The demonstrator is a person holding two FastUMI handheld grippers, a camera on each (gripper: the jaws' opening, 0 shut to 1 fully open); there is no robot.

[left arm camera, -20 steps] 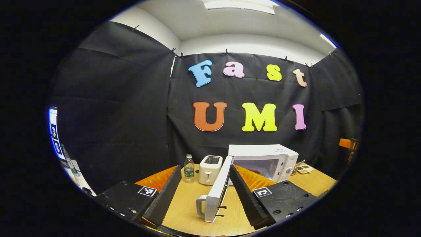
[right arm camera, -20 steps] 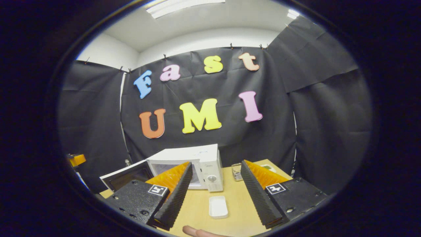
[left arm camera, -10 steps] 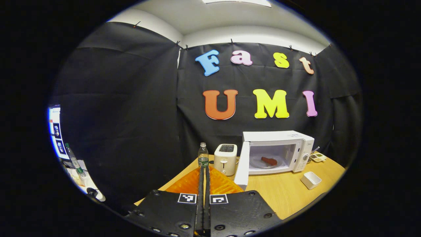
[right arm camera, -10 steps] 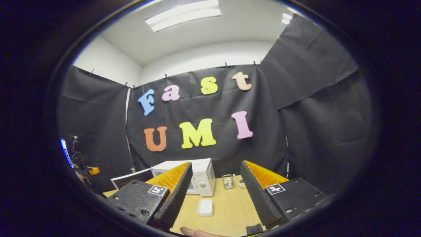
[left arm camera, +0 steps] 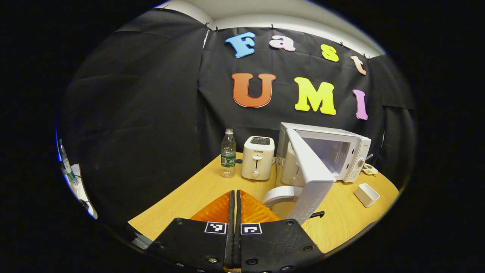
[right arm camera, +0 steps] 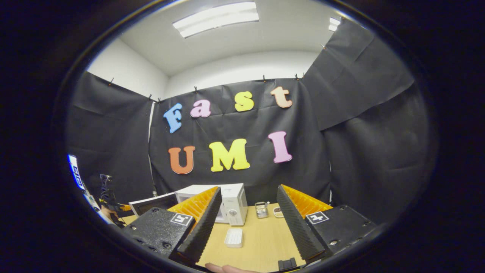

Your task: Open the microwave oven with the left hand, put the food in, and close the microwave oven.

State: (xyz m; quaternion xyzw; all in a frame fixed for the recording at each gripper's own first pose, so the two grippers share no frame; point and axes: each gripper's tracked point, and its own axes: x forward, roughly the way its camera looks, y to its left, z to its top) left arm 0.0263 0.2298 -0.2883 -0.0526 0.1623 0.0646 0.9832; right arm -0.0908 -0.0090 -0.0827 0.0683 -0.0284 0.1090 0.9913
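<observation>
Left gripper (left arm camera: 235, 197): seen at the bottom of the left gripper view, its jaws brought together with nothing between them, held low over the near edge of the surface.
Right gripper (right arm camera: 248, 206): seen at the bottom of the right gripper view, its jaws spread wide and empty, held above the surface.
Surface (left arm camera: 197, 191): a light wooden table top on which all the appliances are set.
White boxy microwave oven (left arm camera: 350, 151): placed at the back of the surface against the black cloth; its cavity is exposed.
White microwave door with curved handle (left arm camera: 310, 178): swung partly open towards the left gripper, the handle at its near lower edge, just beside the gripper's fingers.
Food: cannot be made out inside the cavity, since the door hides most of it.
White two-slot toaster (left arm camera: 257, 157): stood just left of the microwave oven.
Clear plastic water bottle with green label (left arm camera: 228, 153): stood upright just left of the toaster.
Small white rectangular plastic tray (right arm camera: 233, 237): laid in front of the microwave oven, between the right gripper's fingers in the right gripper view.
</observation>
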